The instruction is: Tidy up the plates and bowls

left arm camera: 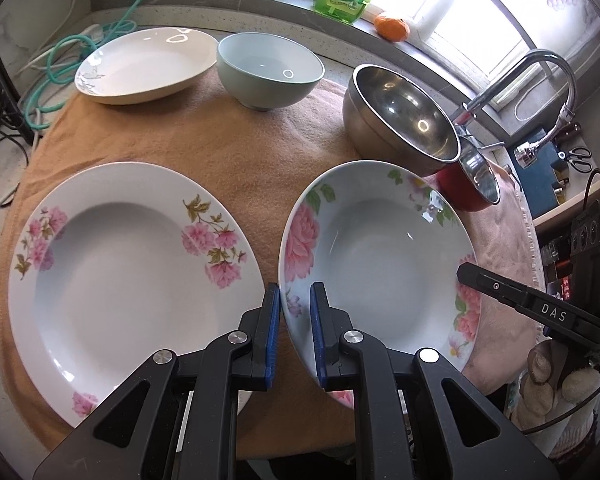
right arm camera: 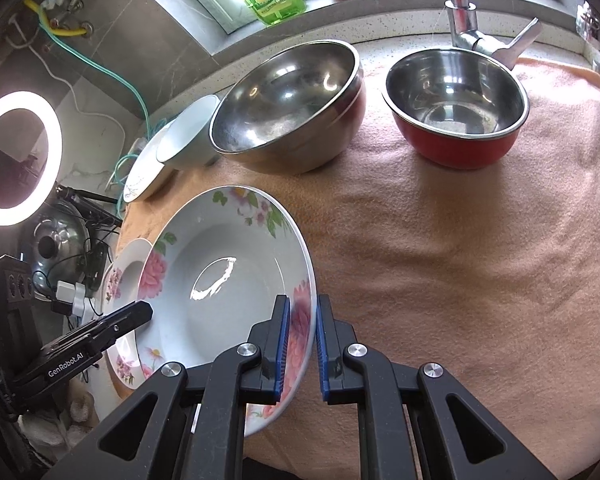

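So on the orange towel: white floral plate lies far left, then the peony-patterned deep plate beside it, left gripper and right gripper both straddling its rims, jaws apart, not clamped.

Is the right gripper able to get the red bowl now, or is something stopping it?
Probably not yet. The right gripper straddles the rim of the peony plate, so it looks busy. Otherwise the path looks free: only bare towel lies between it and the red bowl.
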`<state>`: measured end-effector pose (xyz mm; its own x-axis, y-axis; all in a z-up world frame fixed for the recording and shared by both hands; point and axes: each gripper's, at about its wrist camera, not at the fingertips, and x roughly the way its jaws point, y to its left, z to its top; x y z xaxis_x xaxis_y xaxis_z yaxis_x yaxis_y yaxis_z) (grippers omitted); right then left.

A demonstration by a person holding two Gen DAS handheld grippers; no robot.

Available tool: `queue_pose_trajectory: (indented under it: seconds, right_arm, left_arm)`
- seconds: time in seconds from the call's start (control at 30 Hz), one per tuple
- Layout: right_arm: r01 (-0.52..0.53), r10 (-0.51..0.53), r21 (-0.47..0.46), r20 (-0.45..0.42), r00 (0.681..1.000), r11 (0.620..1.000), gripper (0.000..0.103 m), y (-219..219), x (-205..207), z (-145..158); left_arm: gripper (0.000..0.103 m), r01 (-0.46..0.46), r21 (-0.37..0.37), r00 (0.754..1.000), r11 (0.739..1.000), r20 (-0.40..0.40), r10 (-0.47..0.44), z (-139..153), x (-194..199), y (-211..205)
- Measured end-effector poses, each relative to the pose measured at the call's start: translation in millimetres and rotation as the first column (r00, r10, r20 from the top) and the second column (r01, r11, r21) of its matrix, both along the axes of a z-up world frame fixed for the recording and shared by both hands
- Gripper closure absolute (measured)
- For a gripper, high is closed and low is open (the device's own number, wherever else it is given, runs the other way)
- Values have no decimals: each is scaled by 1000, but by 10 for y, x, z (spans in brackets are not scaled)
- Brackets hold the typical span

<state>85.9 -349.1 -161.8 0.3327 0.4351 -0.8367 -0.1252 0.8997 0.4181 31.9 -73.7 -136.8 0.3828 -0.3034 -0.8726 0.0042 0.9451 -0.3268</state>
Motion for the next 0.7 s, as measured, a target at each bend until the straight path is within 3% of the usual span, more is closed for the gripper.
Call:
queue_pose_trajectory:
  seconds: [0.7]
  right_arm:
    - [-126,126,14,19,992,992,91,667,80,109]
  left_arm:
    - [90,-138,1,990,990,18,138,89,-197,549]
